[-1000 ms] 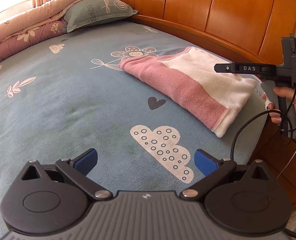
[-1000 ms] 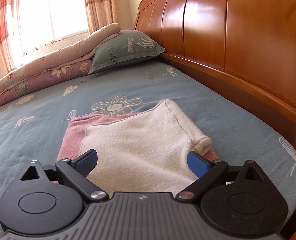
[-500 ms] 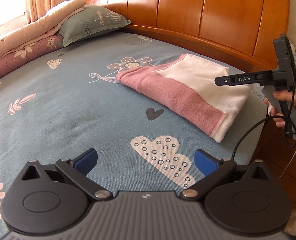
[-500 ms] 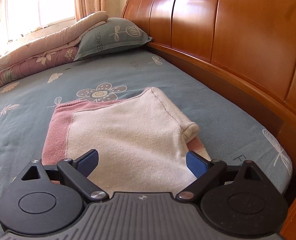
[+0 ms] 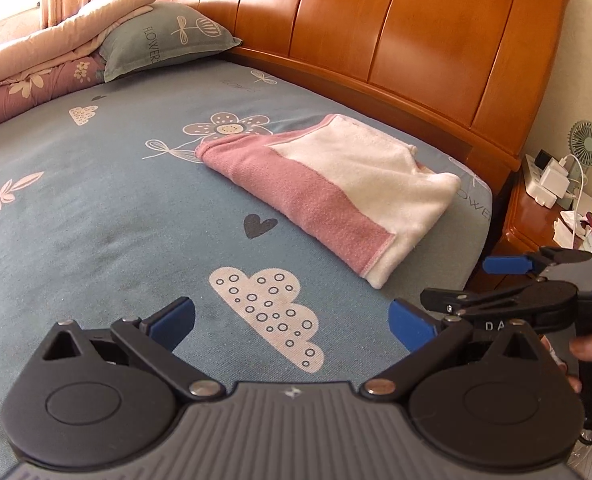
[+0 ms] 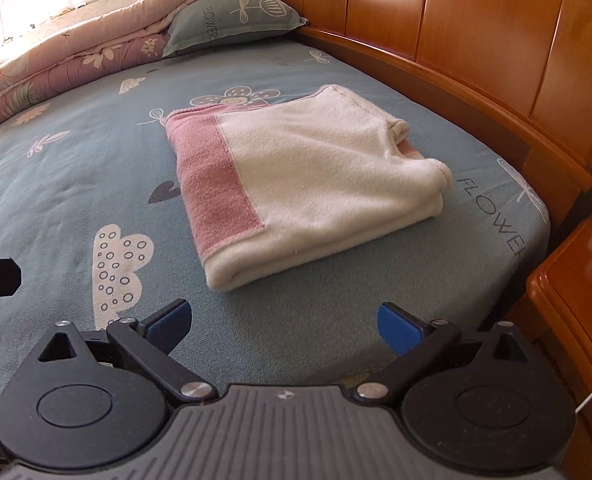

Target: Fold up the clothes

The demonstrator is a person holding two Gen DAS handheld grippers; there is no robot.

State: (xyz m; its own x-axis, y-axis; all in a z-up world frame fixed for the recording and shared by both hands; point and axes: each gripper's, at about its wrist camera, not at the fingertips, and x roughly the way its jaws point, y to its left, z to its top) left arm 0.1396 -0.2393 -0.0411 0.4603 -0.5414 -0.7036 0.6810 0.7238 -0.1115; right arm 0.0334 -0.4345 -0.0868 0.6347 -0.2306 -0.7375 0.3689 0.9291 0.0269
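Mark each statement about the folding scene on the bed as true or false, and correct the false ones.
1. The pink and white cloth lies folded on the blue sheet. True.
2. The right tongs are shut on the cloth. False: they are open, apart from it, holding nothing.
3. The left tongs are open above a cloud print. True.
4. The cloth lies on top of the pillow. False: the pillow sits far off by the headboard, next to a folded quilt.
5. A small fan stands on the nightstand. True.
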